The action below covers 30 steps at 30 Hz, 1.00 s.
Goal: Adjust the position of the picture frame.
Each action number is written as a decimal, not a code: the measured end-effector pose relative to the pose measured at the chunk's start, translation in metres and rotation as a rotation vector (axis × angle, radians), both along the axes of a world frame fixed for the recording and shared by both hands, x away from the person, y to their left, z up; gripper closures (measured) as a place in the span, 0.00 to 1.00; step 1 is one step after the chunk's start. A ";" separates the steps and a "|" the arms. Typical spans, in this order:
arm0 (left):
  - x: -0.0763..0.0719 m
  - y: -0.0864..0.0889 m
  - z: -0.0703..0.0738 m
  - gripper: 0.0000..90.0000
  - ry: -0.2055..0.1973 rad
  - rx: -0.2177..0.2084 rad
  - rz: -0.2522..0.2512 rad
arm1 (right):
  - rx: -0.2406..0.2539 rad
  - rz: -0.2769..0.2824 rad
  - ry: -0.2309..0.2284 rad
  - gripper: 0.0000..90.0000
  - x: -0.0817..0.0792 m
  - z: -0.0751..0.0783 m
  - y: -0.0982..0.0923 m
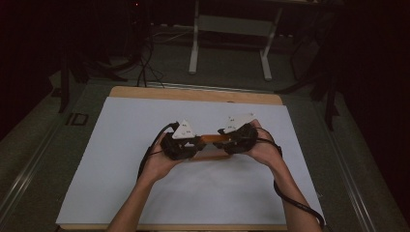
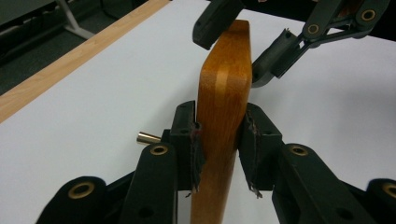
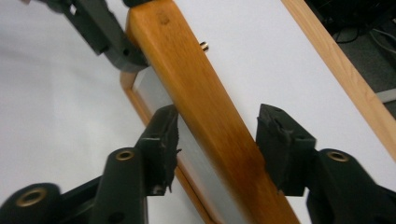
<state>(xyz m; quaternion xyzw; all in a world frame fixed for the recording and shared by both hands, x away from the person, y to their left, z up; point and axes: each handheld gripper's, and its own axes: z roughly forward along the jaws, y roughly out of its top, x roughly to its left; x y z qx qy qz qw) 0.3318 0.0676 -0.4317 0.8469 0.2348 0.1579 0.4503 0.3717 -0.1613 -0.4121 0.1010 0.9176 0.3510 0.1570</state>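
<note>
Wood frame clamped in left tool; lower end cut off.

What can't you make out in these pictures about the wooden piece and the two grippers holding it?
- Wooden piece: its near end leaves the left gripper view's bottom edge; in the high view the grippers cover most of it.
- Right gripper: whether either jaw touches the wood is unclear in its view.
- Small brass pin: its mounting hides behind the left gripper.
- Pale panel under the wood: its nature stays unclear.
</note>
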 end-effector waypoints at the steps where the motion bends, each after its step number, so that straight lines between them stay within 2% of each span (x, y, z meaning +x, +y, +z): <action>1: 0.001 0.001 0.000 0.76 0.002 -0.002 -0.003 | -0.004 0.002 -0.004 0.58 -0.001 0.000 -0.001; 7: 0.005 0.000 0.000 0.73 0.017 -0.027 0.024 | 0.000 0.006 -0.035 0.63 -0.004 0.000 -0.006; 11: 0.011 0.001 -0.001 0.69 0.044 -0.062 0.042 | 0.000 0.007 -0.048 0.66 -0.004 0.000 -0.010; 16: 0.019 0.008 -0.004 0.60 0.084 -0.147 0.053 | 0.011 0.003 -0.052 0.70 -0.006 0.000 -0.019; 17: 0.021 0.011 -0.006 0.58 0.100 -0.171 0.047 | 0.019 -0.006 -0.047 0.71 -0.006 0.000 -0.022; 21: 0.030 0.027 -0.016 0.53 0.136 -0.269 0.075 | 0.059 -0.048 -0.039 0.76 -0.003 0.000 -0.036; 22: 0.032 0.029 -0.019 0.52 0.145 -0.283 0.082 | 0.068 -0.058 -0.035 0.77 -0.003 0.000 -0.040; 26: 0.042 0.026 -0.031 0.50 0.166 -0.285 0.094 | 0.110 -0.073 -0.008 0.77 -0.001 -0.001 -0.053; 29: 0.046 0.020 -0.037 0.50 0.182 -0.278 0.080 | 0.109 -0.071 -0.009 0.77 -0.003 -0.001 -0.055; 30: 0.051 0.012 -0.043 0.50 0.189 -0.263 0.081 | 0.107 -0.066 -0.011 0.77 -0.003 -0.001 -0.056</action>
